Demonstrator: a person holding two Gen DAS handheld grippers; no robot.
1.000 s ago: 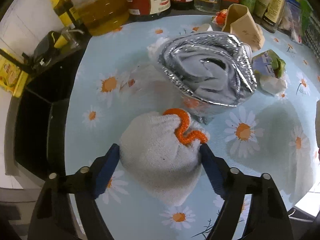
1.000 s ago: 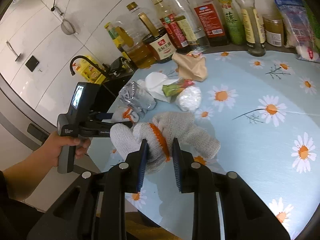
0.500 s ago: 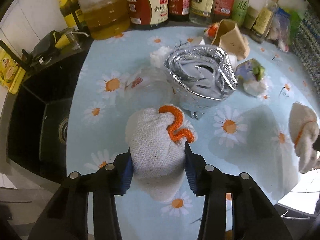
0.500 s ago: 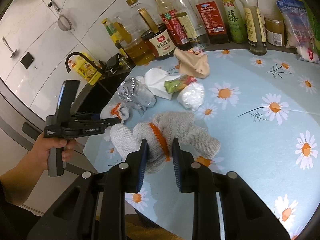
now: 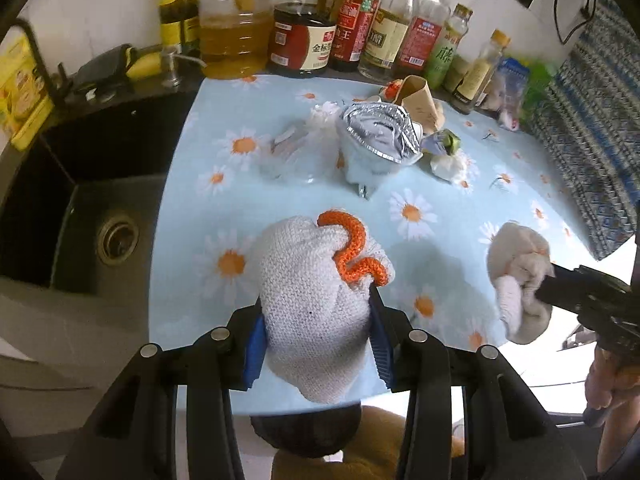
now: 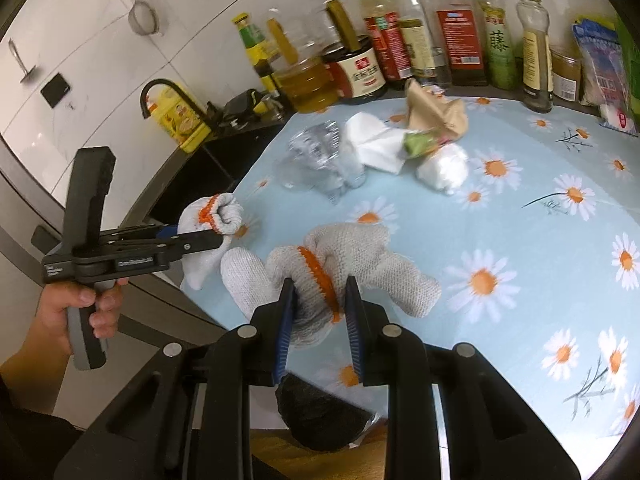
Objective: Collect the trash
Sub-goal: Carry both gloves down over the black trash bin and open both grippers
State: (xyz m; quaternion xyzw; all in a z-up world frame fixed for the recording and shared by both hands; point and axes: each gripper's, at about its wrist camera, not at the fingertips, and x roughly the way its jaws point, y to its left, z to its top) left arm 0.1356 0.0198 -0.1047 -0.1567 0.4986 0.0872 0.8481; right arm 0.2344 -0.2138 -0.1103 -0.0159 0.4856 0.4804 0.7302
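Two knitted work gloves are off the daisy-print tablecloth (image 5: 440, 184): the left gripper (image 5: 316, 332) is clamped on one bunched glove (image 5: 312, 304), and the right gripper (image 6: 320, 304) pinches the other glove (image 6: 352, 264) at its orange cuff. Both hang over the table's near edge, likely so they can drop into the dark bin (image 6: 324, 412) below. Foil tray (image 5: 380, 136), paper bag (image 5: 420, 100) and wrappers remain behind.

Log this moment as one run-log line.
left gripper: shut on glove | right gripper: shut on second glove | both lifted | foil tray on table
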